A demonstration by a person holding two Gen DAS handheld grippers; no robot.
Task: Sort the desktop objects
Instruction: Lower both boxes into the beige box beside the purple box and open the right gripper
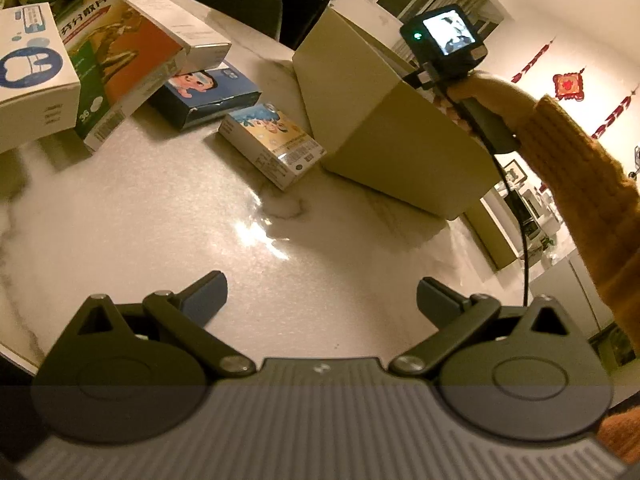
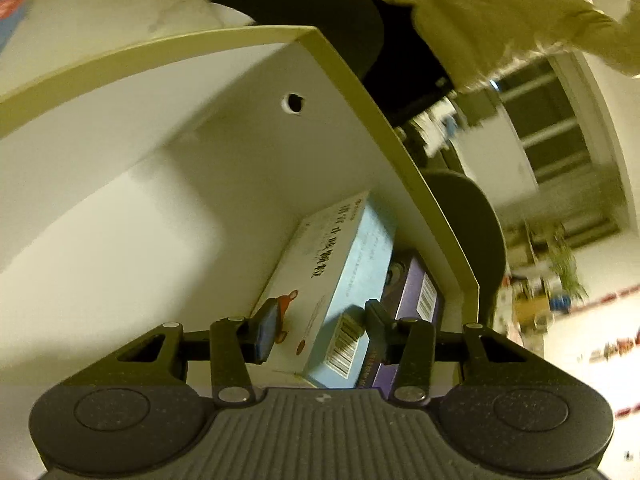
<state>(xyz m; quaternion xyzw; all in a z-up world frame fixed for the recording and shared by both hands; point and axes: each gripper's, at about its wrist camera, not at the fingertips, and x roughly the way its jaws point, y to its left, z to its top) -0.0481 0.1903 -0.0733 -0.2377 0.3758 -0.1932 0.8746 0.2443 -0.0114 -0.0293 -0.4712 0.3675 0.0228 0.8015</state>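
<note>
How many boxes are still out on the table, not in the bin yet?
5: the tooth-logo box far left, the orange-green box and the white box stacked over the dark blue box, the cartoon box beside the bin. More may sit off-frame.

Black two-finger left gripper [image 1: 322, 300] at lower frame, jaws spread wide and empty, black two-finger right gripper [image 2: 322, 330] at lower centre, jaws clamped on a pale blue carton, mustard-yellow knitted sleeve [image 1: 580, 184] at right edge.

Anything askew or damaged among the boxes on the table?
Yes. The orange-and-green box lies tilted, propped on neighbouring boxes rather than flat. Beneath it, the dark blue box has a dented, creased front edge. The small box by the beige bin lies flat at an angle.
</note>
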